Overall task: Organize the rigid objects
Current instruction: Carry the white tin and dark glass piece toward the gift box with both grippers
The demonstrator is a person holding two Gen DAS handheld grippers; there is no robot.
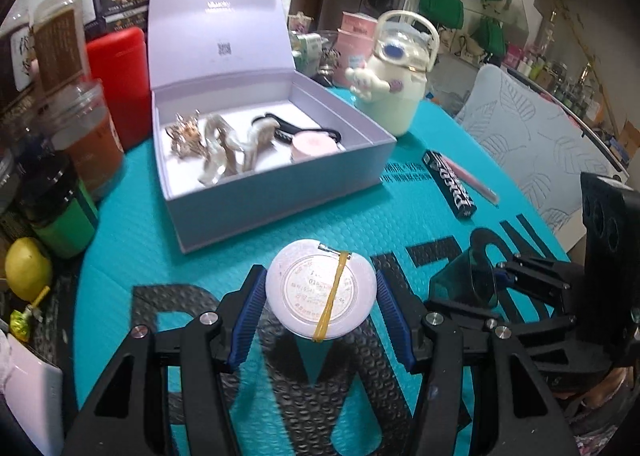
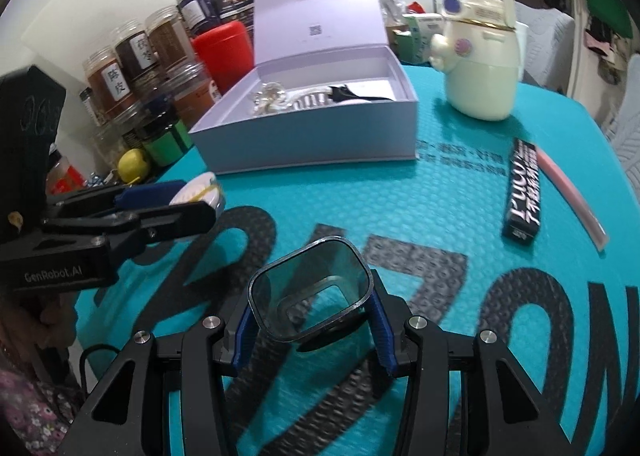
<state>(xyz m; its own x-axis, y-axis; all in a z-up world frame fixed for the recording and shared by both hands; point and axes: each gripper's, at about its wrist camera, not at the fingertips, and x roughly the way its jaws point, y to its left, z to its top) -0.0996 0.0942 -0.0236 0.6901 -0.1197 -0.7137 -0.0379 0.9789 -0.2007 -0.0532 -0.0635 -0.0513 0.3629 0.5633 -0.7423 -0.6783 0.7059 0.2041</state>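
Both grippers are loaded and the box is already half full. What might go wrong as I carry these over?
1. The round white case sits between the left gripper pads only at its curved edges; it may slip or rotate out.
2. The right gripper holds a smooth tinted square cup near its rim; it might tip.
3. The open box already holds hair clips and a pink compact, so a drop may land on them.

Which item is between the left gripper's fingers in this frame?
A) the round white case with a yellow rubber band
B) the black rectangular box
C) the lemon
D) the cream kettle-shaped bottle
A: the left gripper has its blue pads on either side of the round white case, with a yellow rubber band stretched across it.
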